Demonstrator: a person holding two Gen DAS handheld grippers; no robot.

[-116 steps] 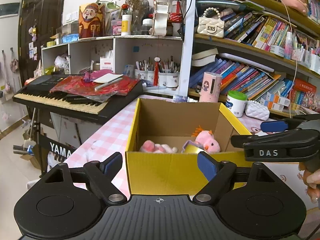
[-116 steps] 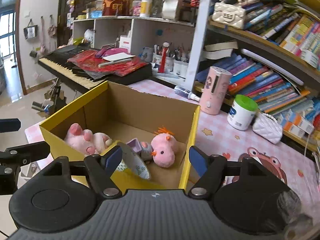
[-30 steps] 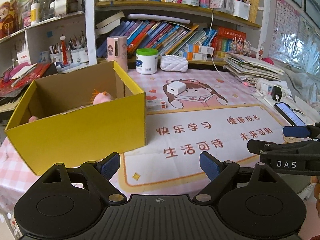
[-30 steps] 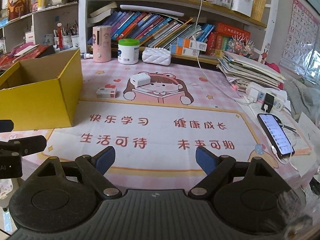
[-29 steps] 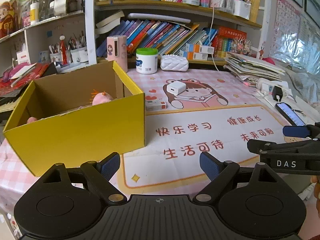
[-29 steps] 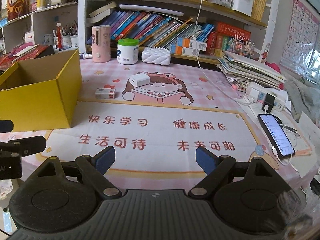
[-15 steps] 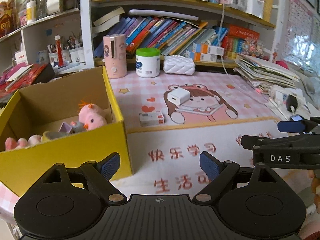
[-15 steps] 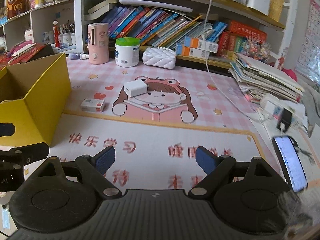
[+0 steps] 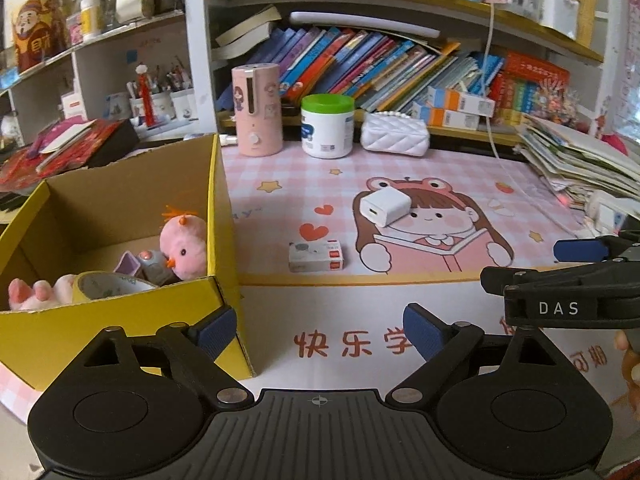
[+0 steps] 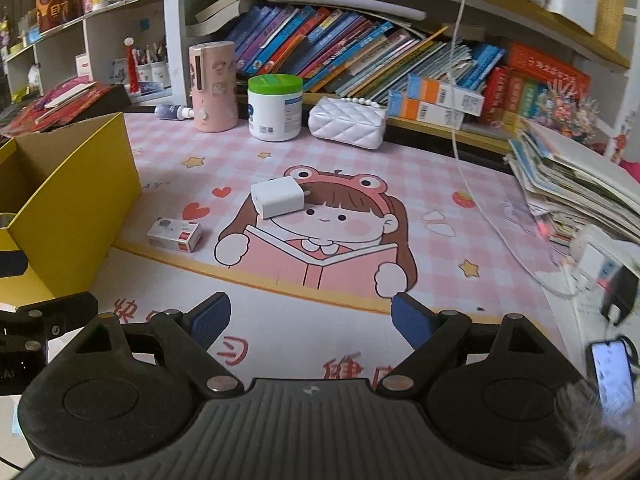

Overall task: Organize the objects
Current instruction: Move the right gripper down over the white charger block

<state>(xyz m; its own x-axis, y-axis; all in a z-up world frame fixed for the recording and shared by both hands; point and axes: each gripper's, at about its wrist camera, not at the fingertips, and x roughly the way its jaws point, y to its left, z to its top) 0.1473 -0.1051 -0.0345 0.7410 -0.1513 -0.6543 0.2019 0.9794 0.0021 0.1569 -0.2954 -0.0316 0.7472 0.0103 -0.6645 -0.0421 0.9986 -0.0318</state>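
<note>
A cluttered bookshelf runs along the back of a desk covered by a pink checked cartoon mat, printed with a girl reading a book. At the desk's left side stands an open yellow cardboard box, its near corner just beside the left gripper's left finger; inside lie a pink chick plush, a roll of tape, a small grey-and-purple toy and a second pink plush at the box's left end. Against the shelf stand a pink cylindrical appliance, a white jar with a green lid and a white quilted purse, set in a row. Out on the mat, a white charger cube rests on the cartoon girl's forehead, and a small white-and-red box lies near it, between the charger and the yellow box. Both tongs hang above the mat's near edge: the left gripper's jaws are opening with nothing between them, and the right gripper stands wide apart, empty too. A phone lies at the far right edge.
</note>
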